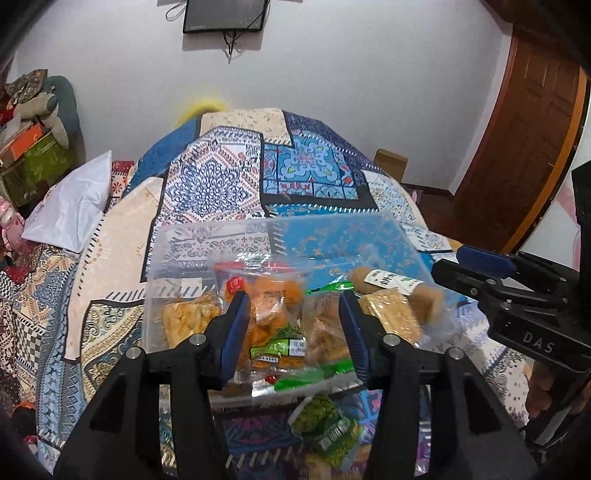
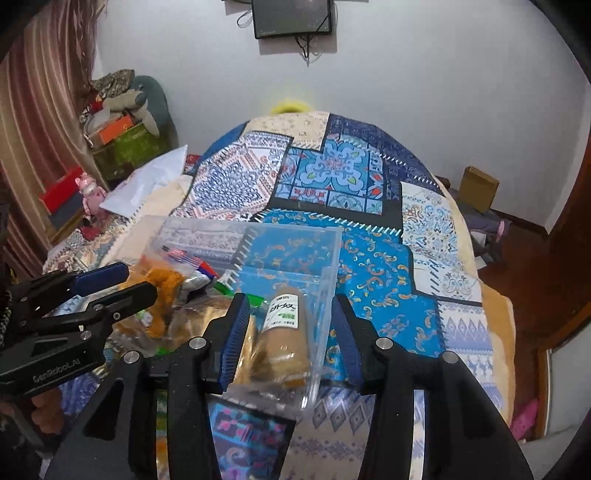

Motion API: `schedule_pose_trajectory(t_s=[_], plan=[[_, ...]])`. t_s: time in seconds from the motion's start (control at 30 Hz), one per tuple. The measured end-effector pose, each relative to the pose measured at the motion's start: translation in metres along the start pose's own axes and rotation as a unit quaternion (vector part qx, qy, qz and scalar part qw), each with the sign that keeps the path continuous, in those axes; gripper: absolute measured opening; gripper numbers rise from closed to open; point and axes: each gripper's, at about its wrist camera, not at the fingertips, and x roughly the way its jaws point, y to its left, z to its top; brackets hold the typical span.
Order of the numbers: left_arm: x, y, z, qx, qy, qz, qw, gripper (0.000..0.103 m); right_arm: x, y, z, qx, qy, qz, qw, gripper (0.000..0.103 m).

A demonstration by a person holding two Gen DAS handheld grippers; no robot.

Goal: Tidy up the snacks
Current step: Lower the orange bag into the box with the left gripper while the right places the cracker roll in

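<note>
A clear plastic bin (image 1: 184, 240) sits on the patterned bedspread and holds several wrapped snacks. My left gripper (image 1: 291, 325) is open, its fingers on either side of an orange snack packet (image 1: 273, 306) inside the bin. A brown roll with a white label (image 1: 391, 284) lies at the bin's right end. My right gripper (image 2: 291, 328) is open over that roll (image 2: 284, 332) and the bin's right wall (image 2: 328, 280). A green snack packet (image 1: 325, 428) lies on the bed in front of the bin.
The patterned quilt (image 1: 236, 177) covers the bed. A white pillow (image 1: 74, 199) lies at its left. Boxes and stuffed toys (image 1: 33, 147) are stacked at far left. A cardboard box (image 2: 480, 188) and a wooden door (image 1: 524, 140) are at the right. A screen (image 1: 225, 14) hangs on the wall.
</note>
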Motion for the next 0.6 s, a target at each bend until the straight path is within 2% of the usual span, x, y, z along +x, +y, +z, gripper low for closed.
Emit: schedule_pose_trajectory(t_s=[0.17,0.3,0.6], plan=[[-0.036,-0.004,-0.006,0.007,-0.016,0.003,0.9998,0.057,-0.030,0.003,-0.007,0.011,-0.010,0.013,1.000,0.043],[-0.061,-0.004,-0.015,0.006,-0.020,0.006,0.9998,0.059,-0.054,0.009,-0.018,0.012,-0.018,0.017,1.000,0.047],[-0.104,0.004,-0.064,0.007,-0.002,0.018,0.9998,0.061,-0.096,0.027,-0.054,0.015,-0.020,0.029,0.999,0.048]])
